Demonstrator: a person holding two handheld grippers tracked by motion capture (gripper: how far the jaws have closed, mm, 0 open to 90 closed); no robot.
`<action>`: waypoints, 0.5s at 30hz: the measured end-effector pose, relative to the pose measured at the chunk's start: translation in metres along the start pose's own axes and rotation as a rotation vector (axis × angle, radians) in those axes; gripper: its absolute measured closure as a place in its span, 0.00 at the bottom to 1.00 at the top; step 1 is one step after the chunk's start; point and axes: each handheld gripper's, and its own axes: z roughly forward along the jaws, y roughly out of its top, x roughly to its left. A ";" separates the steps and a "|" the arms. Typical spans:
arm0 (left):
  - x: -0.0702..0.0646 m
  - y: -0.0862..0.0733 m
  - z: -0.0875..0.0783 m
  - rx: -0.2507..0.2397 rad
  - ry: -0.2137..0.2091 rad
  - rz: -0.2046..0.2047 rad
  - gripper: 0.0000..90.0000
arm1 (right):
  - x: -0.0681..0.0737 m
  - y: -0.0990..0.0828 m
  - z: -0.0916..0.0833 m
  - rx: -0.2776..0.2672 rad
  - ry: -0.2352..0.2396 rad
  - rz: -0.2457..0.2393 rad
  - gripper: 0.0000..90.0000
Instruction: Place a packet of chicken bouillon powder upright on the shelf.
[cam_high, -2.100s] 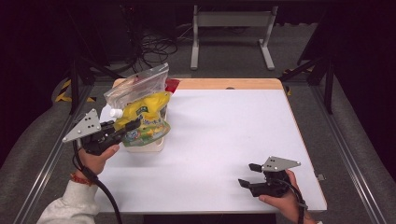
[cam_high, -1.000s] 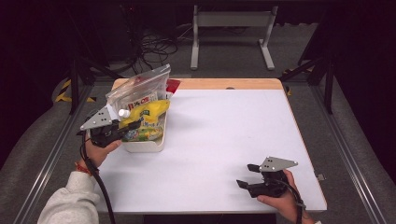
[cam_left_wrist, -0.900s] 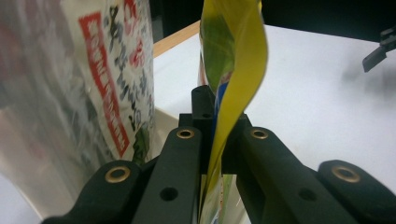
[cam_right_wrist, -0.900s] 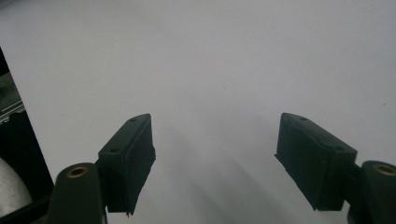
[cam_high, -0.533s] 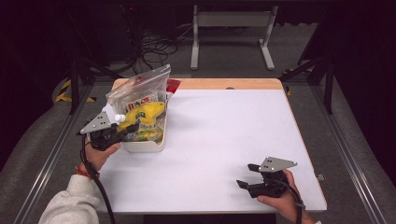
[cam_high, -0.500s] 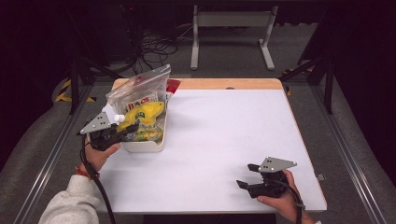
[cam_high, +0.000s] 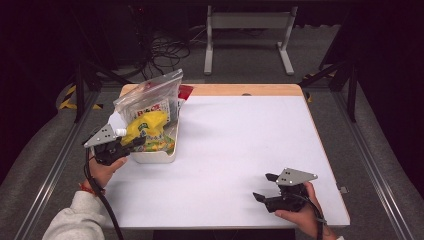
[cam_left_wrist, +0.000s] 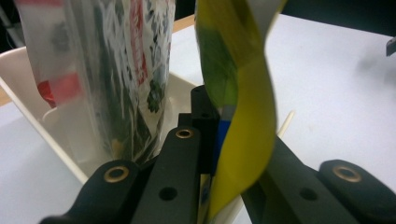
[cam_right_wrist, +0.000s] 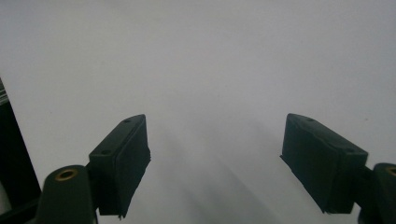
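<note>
- Left gripper (cam_high: 134, 145), left of frame in the high view: jaws clamped on the yellow packet (cam_high: 145, 127). Left gripper view confirms it, packet (cam_left_wrist: 243, 116) pinched between the jaws.
- Change: 2 s ago I held the packet higher, over the bin's near-left side. Now the hand is lower and further toward the frame's lower left, and the packet's bottom edge sits inside the white bin (cam_high: 152, 156).
- The clear bag (cam_high: 150, 97) stands upright in the bin just behind the packet. The two look to be touching; can't confirm.
- Right gripper (cam_high: 267, 190), lower right of frame, resting on the table (cam_high: 240, 140). Jaws wide apart, nothing between them, and they've just been opening a bit further. Right gripper view: bare tabletop (cam_right_wrist: 210, 70) between the pads.
- My read: the packet is nearly placed. What's left is lowering the last bit and letting go. Risk: the packet tips against the bag or hangs on the bin rim.
</note>
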 end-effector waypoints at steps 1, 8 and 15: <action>0.001 -0.002 0.000 -0.002 -0.003 -0.009 0.98 | 0.000 0.000 0.000 -0.002 0.000 -0.004 0.25; 0.001 -0.006 0.000 -0.021 -0.006 -0.036 0.98 | 0.001 0.001 0.001 -0.004 0.004 -0.017 0.24; 0.001 -0.008 0.001 -0.031 -0.004 -0.043 0.98 | 0.002 0.002 0.002 0.003 0.007 -0.025 0.24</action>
